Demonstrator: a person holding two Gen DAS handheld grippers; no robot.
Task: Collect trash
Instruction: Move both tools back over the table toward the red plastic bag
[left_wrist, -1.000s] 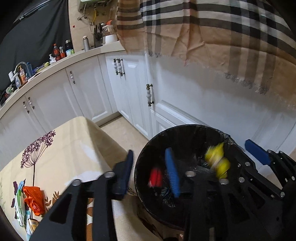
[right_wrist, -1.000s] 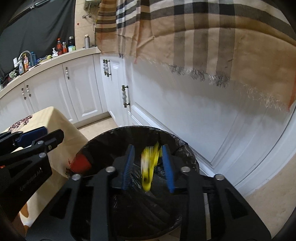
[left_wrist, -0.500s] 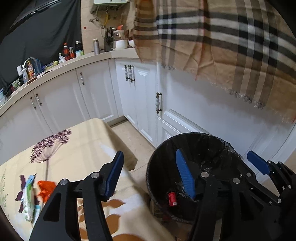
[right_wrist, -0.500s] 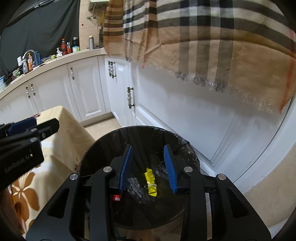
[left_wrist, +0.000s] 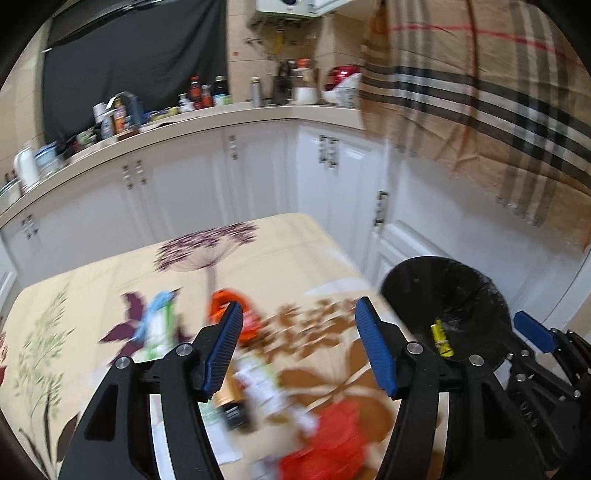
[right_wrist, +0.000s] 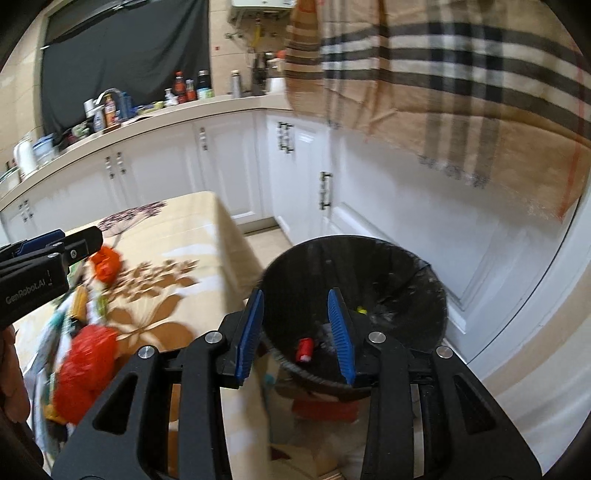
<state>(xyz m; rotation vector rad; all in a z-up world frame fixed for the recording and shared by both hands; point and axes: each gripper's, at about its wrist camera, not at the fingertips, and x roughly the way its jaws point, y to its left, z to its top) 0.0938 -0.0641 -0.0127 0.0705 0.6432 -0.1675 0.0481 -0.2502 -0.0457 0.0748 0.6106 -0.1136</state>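
My left gripper (left_wrist: 300, 350) hangs over the flowered table (left_wrist: 92, 288) with its jaws opening and nothing between them. Blurred trash lies under and beyond it: an orange wrapper (left_wrist: 227, 314), a green and blue wrapper (left_wrist: 159, 321), a white wrapper (left_wrist: 266, 384) and a red bag (left_wrist: 332, 435). My right gripper (right_wrist: 295, 332) is open and empty in front of the black-lined bin (right_wrist: 424, 295). A small red piece (right_wrist: 304, 349) and a yellow piece (left_wrist: 441, 338) lie in the bin.
White cabinets (right_wrist: 229, 173) run behind the table and bin, and a worktop (left_wrist: 166, 129) crowded with bottles tops them. A plaid cloth (right_wrist: 461, 85) hangs at the upper right. A strip of floor (right_wrist: 266, 240) separates table and cabinets. A hand (right_wrist: 11, 369) shows at the left edge.
Both grippers drew back from over the bin and swung left toward the table. The yellow and red pieces dropped into the bin. The left jaws spread wider.
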